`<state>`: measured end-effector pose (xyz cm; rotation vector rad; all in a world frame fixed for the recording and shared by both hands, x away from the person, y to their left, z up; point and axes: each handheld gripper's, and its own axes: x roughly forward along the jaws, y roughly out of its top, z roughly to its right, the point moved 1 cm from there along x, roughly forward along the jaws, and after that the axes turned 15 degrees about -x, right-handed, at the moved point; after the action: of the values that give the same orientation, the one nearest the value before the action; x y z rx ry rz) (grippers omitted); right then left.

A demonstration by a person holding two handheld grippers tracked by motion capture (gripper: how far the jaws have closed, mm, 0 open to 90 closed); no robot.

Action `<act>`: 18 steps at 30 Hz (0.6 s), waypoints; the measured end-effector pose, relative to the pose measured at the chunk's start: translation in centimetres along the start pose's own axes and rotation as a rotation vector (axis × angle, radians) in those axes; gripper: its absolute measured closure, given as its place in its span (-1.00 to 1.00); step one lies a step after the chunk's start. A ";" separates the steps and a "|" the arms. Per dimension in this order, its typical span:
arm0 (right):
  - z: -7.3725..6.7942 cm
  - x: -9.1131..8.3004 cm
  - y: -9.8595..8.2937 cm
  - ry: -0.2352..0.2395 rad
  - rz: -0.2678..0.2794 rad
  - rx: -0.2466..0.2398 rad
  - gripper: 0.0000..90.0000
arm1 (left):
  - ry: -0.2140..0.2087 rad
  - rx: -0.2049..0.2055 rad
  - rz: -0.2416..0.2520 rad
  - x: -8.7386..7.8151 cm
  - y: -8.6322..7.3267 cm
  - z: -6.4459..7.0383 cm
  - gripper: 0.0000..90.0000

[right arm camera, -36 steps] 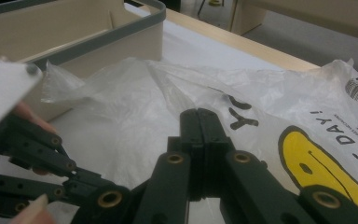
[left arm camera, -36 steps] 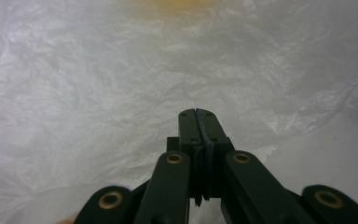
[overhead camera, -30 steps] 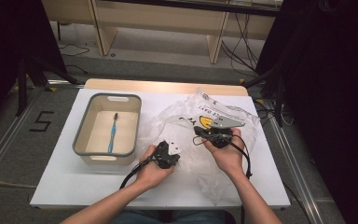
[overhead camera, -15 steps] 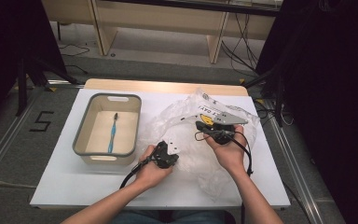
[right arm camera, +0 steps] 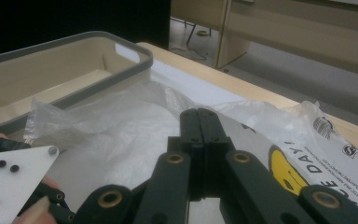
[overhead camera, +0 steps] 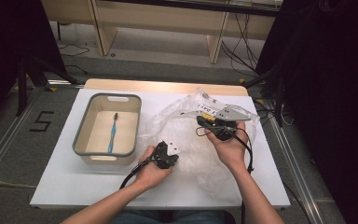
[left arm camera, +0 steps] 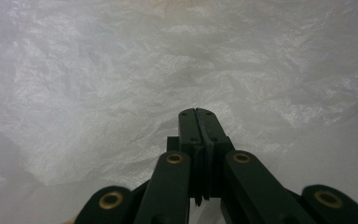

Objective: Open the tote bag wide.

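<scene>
The right gripper (right arm camera: pixel 198 113) is seen with fingers pressed together over a crumpled plastic bag (right arm camera: pixel 135 126); a grey-rimmed bin (right arm camera: pixel 74 60) lies beyond, leftward.

We note a tub (overhead camera: pixel 129 125) on the table's (overhead camera: pixel 65 182) left half, a blue toothbrush (overhead camera: pixel 112 136) lying inside it. Beyond the far edge, cables (overhead camera: pixel 235 49) trail across the floor.

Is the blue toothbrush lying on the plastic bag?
No, the blue toothbrush lies inside the grey-rimmed bin, beside the plastic bag.
</scene>
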<state>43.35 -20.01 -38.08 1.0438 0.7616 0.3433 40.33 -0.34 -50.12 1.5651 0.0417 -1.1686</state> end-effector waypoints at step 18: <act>0.7 0.2 1.1 -0.028 0.038 0.010 1.00 | 0.001 0.006 0.006 0.0 -0.1 0.1 0.99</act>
<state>44.04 -19.83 -37.02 1.0717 0.7204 0.3570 40.27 -0.39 -50.18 1.5702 0.0341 -1.1636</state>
